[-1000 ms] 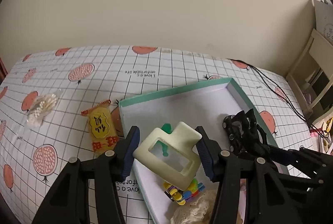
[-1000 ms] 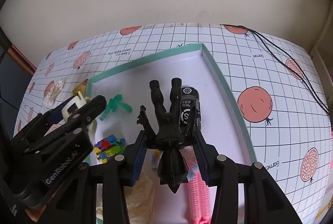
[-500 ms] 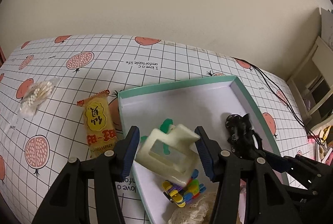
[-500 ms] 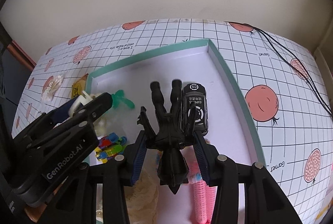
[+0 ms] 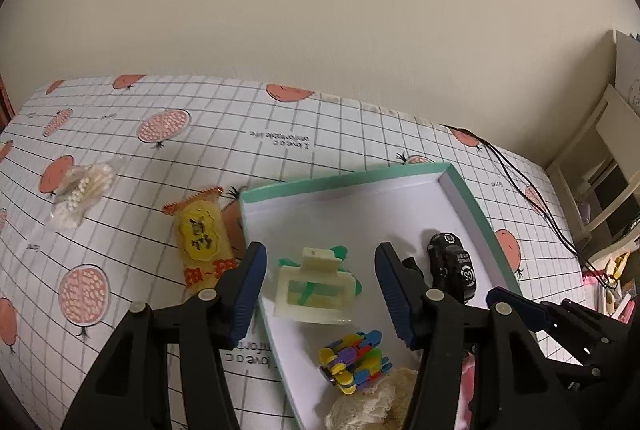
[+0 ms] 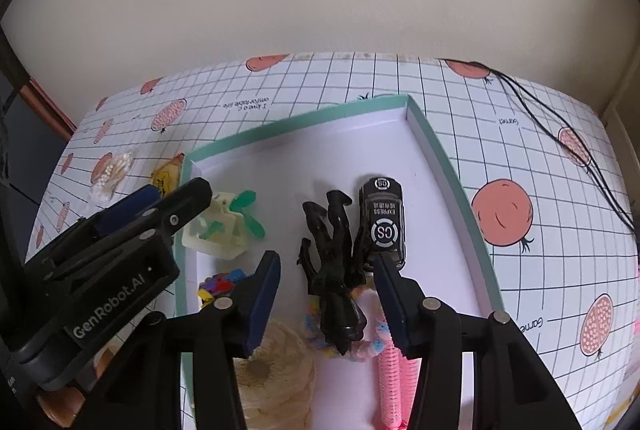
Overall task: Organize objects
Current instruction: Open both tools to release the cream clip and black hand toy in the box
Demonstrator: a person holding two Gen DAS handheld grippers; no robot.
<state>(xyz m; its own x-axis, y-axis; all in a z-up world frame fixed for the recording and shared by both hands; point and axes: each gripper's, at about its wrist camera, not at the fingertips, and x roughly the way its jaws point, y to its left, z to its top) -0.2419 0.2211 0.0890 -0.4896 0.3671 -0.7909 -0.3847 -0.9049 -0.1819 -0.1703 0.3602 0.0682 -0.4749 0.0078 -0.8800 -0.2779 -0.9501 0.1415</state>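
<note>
So both grippers are over the tray (image 5: 472, 198) now, and both have their fingers spread with nothing between them. Left gripper (image 5: 320, 290) hangs above the cream clip (image 5: 314, 288), which lies flat on the tray floor on top of a green clip (image 5: 340, 252), clear of both blue pads. Right gripper (image 6: 326, 288) sits over the black claw clip (image 6: 332, 258), which lies in the tray touching the toy car (image 6: 383, 222) beside it; neither pad is touching the clip. Nearer the cameras in the tray: a colourful block toy (image 5: 354, 354), a lace scrunchie (image 6: 276, 370) and pink rollers (image 6: 390, 374). Out on the table (image 5: 120, 118), just beside the tray's left wall, a yellow snack packet (image 5: 202, 242), and further left a bag of cotton swabs (image 5: 82, 192)
</note>
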